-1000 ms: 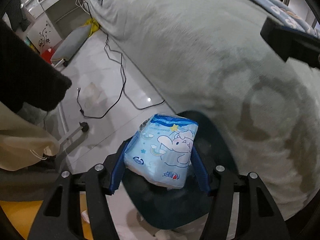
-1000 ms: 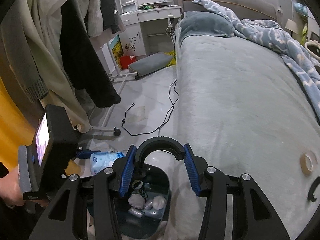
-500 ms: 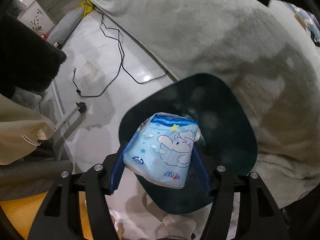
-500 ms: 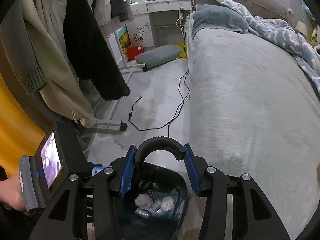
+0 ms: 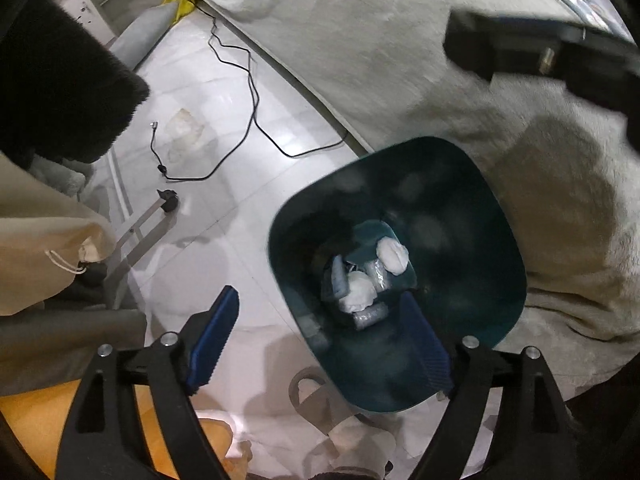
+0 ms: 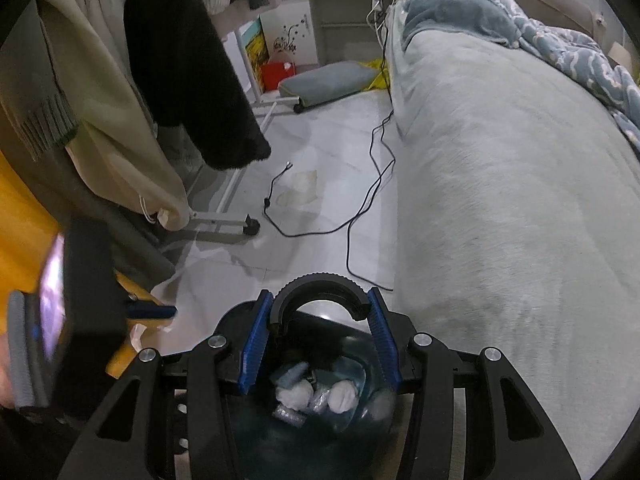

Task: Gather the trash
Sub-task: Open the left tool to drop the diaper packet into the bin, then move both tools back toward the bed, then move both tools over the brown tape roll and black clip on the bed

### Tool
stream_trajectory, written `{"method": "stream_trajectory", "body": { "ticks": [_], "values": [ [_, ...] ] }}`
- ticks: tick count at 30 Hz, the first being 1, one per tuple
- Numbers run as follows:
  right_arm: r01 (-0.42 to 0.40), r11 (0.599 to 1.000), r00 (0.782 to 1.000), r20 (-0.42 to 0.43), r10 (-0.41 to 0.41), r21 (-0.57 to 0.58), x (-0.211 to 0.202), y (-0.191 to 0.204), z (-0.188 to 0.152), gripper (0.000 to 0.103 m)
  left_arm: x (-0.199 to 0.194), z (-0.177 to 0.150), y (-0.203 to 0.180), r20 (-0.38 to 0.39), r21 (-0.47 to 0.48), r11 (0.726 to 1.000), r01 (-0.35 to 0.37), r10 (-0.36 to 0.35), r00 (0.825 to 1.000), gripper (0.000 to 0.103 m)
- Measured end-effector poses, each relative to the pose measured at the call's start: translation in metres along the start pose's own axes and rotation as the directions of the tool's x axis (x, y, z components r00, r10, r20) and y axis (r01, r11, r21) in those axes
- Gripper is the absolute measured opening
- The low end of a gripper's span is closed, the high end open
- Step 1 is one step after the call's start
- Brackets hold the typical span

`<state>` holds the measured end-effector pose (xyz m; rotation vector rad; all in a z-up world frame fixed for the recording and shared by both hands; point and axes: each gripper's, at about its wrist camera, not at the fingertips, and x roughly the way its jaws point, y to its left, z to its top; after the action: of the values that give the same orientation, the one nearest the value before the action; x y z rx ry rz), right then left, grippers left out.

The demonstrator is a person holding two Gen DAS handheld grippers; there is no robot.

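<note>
At the far left of the left wrist view a black garment (image 5: 60, 80) and a beige bag (image 5: 44, 256) are hanging beside a metal rack leg (image 5: 140, 228), and a black cable (image 5: 224, 128) is trailing across the pale tiled floor (image 5: 240, 208) toward the far side of the room. Nearer, the left gripper (image 5: 320, 340) is hovering over the dark teal bin (image 5: 496, 256), which is standing on the floor against the side of the grey bed (image 5: 440, 60); its jaws have just been opening and are now spread wide with nothing between them, the left blue pad (image 5: 214, 340) hanging over the floor and the right pad over the bin's mouth. Inside the bin the blue tissue packet (image 5: 338, 280) is lying among white crumpled tissues (image 5: 360, 296) at the bottom, with a small clear wrapper beside them. Near the bin's closest edge, white paper scraps (image 5: 352, 440) are lying on the floor. At the upper right the blurred body of the other tool is crossing the frame. In the right wrist view the left tool's body is showing blurred at the left edge; right of it, the right gripper (image 6: 320, 344) is pinching a black curved ring piece (image 6: 320, 292) between its blue pads, holding it above the bin (image 6: 248, 316), and the bed (image 6: 520, 200) with its patterned blue blanket (image 6: 560, 40) is filling the right side.
</note>
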<state>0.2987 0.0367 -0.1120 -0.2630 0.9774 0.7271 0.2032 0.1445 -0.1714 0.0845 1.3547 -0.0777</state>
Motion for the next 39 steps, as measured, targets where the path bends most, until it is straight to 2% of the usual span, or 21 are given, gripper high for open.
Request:
{"method": "stream_trajectory", "body": {
  "ticks": [4, 10, 16, 22, 27, 29, 31, 37, 39],
  "values": [
    [0.003, 1.000, 0.999, -0.047, -0.003, -0.011, 0.016, 0.006, -0.001, 0.049, -0.012, 0.000, 0.011, 0.052, -0.019, 1.000, -0.001, 0.002, 0.999, 0.085],
    [0.008, 1.000, 0.995, -0.101, -0.009, -0.015, 0.039, 0.012, -0.003, 0.049, -0.038, 0.001, 0.033, 0.174, -0.076, 0.997, -0.020, 0.033, 0.984, 0.084],
    [-0.007, 1.000, 0.983, -0.182, 0.002, -0.026, 0.069, 0.023, -0.009, 0.049, -0.048, -0.001, 0.048, 0.212, -0.107, 0.993, -0.046, 0.068, 0.975, 0.076],
    [-0.011, 0.999, 0.966, -0.259, -0.004, -0.054, 0.097, 0.035, -0.021, 0.049, -0.063, -0.002, 0.057, 0.280, -0.122, 0.993, -0.003, 0.037, 0.959, 0.071],
    [-0.005, 0.998, 0.949, -0.314, -0.017, -0.069, 0.115, 0.039, -0.032, 0.049, -0.083, -0.001, 0.063, 0.374, -0.129, 0.990, 0.055, -0.003, 0.928, 0.063],
    [0.000, 0.997, 0.941, -0.338, -0.026, -0.078, 0.123, 0.041, -0.037, 0.049, -0.093, 0.000, 0.064, 0.417, -0.125, 0.989, 0.075, -0.016, 0.909, 0.061],
    [0.007, 0.996, 0.933, -0.357, -0.037, -0.086, 0.128, 0.041, -0.042, 0.049, -0.098, 0.002, 0.064, 0.445, -0.121, 0.989, 0.085, -0.022, 0.895, 0.061],
    [0.017, 0.994, 0.910, -0.410, -0.061, -0.111, 0.137, 0.042, -0.056, 0.050, -0.124, 0.006, 0.056, 0.546, -0.096, 0.989, 0.112, -0.041, 0.837, 0.061],
    [0.021, 0.993, 0.903, -0.424, -0.068, -0.116, 0.137, 0.042, -0.059, 0.053, -0.128, 0.005, 0.052, 0.568, -0.080, 0.991, 0.107, -0.043, 0.822, 0.061]
  ]
}}
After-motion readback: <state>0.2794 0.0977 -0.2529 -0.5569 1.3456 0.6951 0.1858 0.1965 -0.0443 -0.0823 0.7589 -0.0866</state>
